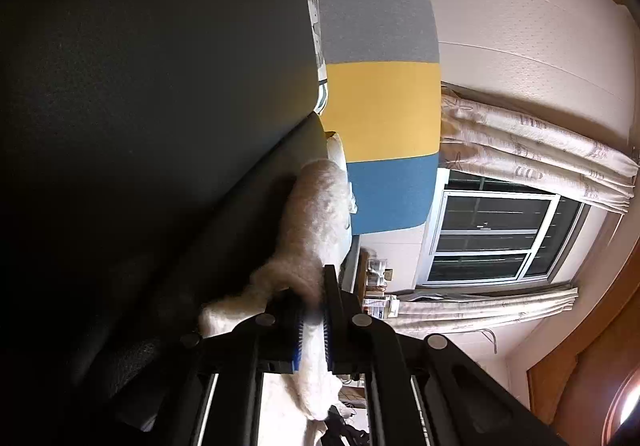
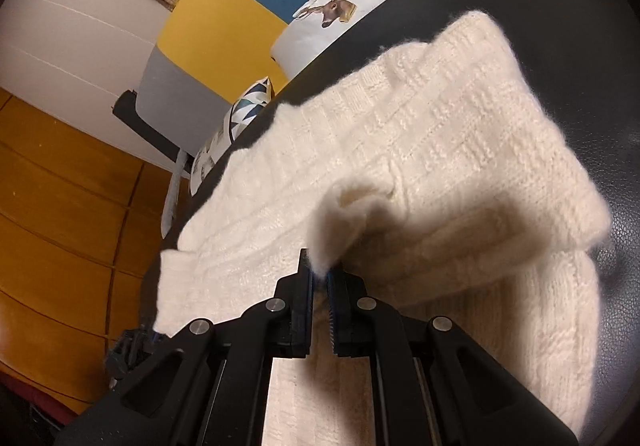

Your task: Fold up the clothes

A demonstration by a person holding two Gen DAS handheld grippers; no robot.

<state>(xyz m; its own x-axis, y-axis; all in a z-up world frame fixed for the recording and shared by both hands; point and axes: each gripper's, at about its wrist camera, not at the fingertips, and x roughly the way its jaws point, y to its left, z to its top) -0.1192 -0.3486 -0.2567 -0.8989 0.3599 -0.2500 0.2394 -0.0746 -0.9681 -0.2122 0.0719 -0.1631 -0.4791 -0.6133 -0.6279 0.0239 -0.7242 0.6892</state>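
A fluffy cream knitted sweater point(image 2: 420, 150) lies spread on a dark leather surface point(image 2: 580, 26). My right gripper point(image 2: 318, 278) is shut on a raised fold of the sweater near its middle; the cloth bunches up just beyond the blue pads. In the left wrist view, rolled on its side, my left gripper point(image 1: 314, 310) is shut on an edge of the same sweater point(image 1: 316, 214), which stretches away from the pads along the dark surface point(image 1: 160, 86). Cloth also hangs out behind the left jaws.
A headboard with grey, yellow and blue panels point(image 1: 380, 106) stands behind the surface, with patterned pillows point(image 2: 248, 106) and a white pillow with a deer print point(image 2: 332, 18) against it. Curtains and a window point(image 1: 500, 234) are beyond. Wood flooring point(image 2: 60, 186) lies at the left.
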